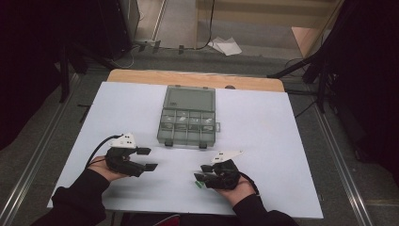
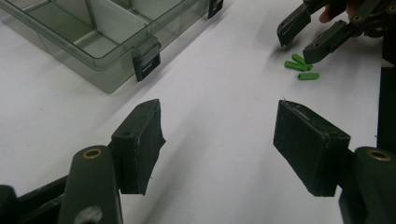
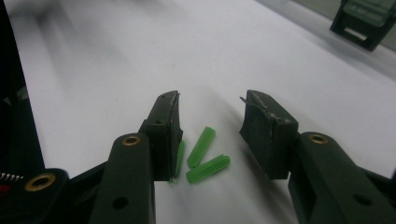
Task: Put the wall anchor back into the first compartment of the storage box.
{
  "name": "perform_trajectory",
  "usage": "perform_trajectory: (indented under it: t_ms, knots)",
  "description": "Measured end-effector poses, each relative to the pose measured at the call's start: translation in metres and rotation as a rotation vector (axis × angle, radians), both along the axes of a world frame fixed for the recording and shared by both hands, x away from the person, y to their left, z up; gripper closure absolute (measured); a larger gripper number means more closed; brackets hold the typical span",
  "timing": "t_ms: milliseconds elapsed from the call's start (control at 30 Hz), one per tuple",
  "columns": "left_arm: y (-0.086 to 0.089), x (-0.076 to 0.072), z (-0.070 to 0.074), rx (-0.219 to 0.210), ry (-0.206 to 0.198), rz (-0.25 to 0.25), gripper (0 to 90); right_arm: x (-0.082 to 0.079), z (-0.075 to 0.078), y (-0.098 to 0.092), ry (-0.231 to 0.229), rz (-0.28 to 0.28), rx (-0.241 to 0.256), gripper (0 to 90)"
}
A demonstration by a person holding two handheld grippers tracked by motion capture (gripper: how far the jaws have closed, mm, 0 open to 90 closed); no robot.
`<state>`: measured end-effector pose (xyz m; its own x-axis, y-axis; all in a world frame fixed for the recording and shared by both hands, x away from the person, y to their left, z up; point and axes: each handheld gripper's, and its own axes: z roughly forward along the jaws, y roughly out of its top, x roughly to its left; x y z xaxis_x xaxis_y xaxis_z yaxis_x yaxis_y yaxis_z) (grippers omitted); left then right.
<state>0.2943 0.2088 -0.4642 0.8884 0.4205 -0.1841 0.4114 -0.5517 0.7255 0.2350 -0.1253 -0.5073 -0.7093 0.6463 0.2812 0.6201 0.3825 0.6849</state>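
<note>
A clear box [image 1: 189, 115] is sitting toward the table's [image 1: 263, 141] far edge. Near the front edge, the left gripper [image 1: 149, 158] is gaping wide and empty, while the right gripper [image 3: 211, 116] is straddling three green plugs [image 3: 205, 156], jaws apart.

Compartment box [image 1: 189, 116] sits mid-table [image 1: 263, 141], toward far edge. Wall plugs [image 3: 204, 156] lie on table near front edge, right of centre, between right gripper's [image 3: 211, 119] jaws. Left gripper [image 1: 149, 159] front-left, well apart.
</note>
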Motion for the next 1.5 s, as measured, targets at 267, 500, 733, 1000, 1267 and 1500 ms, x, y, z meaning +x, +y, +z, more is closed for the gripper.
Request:
perform_trajectory:
  t_ms: [267,500,733,1000,1267,1500]
  knots:
    - [0.0,0.0,0.0,-0.001,0.002,0.003,31.7,-0.002,-0.003,0.004,-0.01,0.001,-0.026,66.1]
    - [0.0,0.0,0.0,0.0,0.001,0.002,31.7,-0.005,-0.005,0.008,-0.013,0.005,-0.061,71.4]
    - [0.0,0.0,0.0,-0.001,0.002,0.002,31.8,-0.009,-0.005,0.011,-0.032,-0.013,-0.085,80.4]
    - [0.001,0.001,0.001,0.009,0.003,-0.002,31.8,-0.009,-0.006,0.012,-0.04,-0.022,-0.087,84.8]
    - [0.002,0.001,0.0,-0.008,0.003,0.002,31.7,-0.004,-0.004,0.01,-0.014,-0.017,-0.07,85.0]
    - [0.003,0.0,0.0,-0.006,0.004,0.005,31.8,0.001,0.003,0.006,-0.02,-0.038,-0.039,85.0]
